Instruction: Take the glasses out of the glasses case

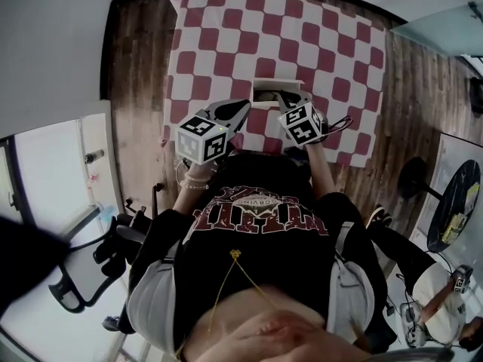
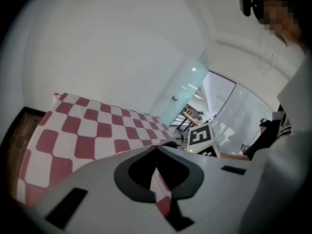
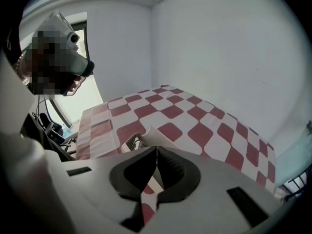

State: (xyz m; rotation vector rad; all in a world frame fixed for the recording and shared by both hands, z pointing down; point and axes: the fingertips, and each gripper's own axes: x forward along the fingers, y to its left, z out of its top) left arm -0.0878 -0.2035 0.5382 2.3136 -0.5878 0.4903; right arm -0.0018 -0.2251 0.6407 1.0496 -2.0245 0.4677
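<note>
Glasses case point(image 1: 276, 87) sat open near the front edge of the checked cloth point(image 1: 302, 29), with the left gripper point(image 1: 242, 107) just beside its left end and the right gripper point(image 1: 287, 98) at its right end. Both grippers had their jaws pressed together at the tips, gripping nothing (each gripper view showed only cloth through the hollow behind the tips). In the right gripper view the white case stood just beyond the tips with its lid point(image 3: 152, 135) raised, and a small dark shape inside it, apparently the glasses point(image 3: 130, 143), was too small to make out clearly.
</note>
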